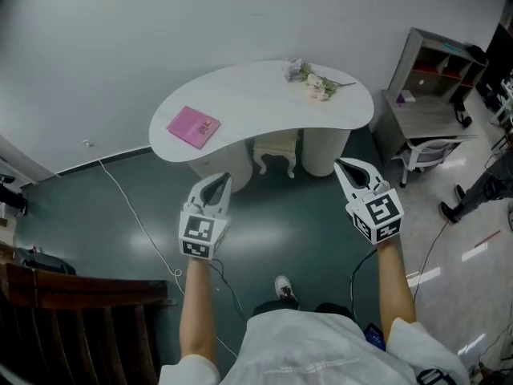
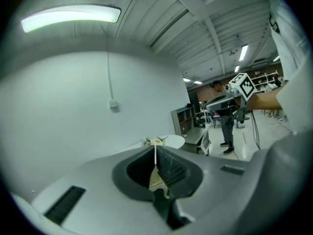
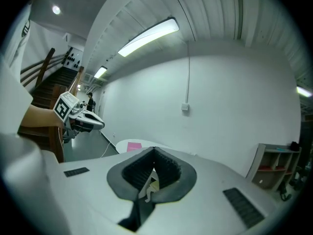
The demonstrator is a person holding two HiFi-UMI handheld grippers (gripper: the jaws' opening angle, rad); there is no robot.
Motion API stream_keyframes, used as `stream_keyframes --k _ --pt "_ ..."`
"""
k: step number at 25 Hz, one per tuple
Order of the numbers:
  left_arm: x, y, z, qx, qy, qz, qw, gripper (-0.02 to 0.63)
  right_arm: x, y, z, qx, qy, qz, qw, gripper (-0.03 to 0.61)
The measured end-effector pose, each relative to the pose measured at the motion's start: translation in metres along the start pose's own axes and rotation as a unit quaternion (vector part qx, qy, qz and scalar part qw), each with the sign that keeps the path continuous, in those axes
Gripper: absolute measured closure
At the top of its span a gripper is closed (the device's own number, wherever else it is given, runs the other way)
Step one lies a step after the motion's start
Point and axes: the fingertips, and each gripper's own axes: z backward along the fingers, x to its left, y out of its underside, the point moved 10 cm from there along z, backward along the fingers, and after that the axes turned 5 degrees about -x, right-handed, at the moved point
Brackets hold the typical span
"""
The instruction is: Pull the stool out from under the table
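While I hover short of the table (image 1: 248,95), stool (image 1: 276,144): tucked under it at the middle, untouched.
Left gripper (image 1: 218,180): jaws clenched, empty.
Right gripper (image 1: 345,167): jaws clenched, empty.

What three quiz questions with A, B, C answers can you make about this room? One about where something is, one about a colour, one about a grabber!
1. Where is the stool?
A on the table
B under the table
C out in the middle of the floor

2. What colour is the book?
A blue
B green
C pink

3. How are the jaws of the left gripper?
A shut and empty
B wide open
C clamped on the stool

Answers: B, its legs show below the tabletop; C, it lies pink on the white top; A, the pads meet with nothing between them.
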Motion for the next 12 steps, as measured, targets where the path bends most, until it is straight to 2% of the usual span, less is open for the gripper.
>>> stream_keyframes --k 5,10,11,12 --pt "0.022 0.051 -0.054 0.027 0.027 0.031 0.9988 0.595 -0.015 0.046 -0.047 0.036 0.001 -0.043 0.998 0.574" --pt "0.034 0.114 -0.126 0.047 0.065 0.061 0.9949 0.592 -0.031 0.115 -0.105 0.072 -0.003 -0.045 0.996 0.574" --pt "0.036 0.128 -0.141 0.048 0.065 0.062 0.9948 0.577 -0.034 0.132 -0.117 0.078 -0.006 -0.044 0.996 0.574" --pt "0.036 0.144 -0.156 0.049 0.064 0.064 0.9947 0.509 -0.038 0.15 -0.13 0.081 -0.01 -0.042 0.996 0.574"
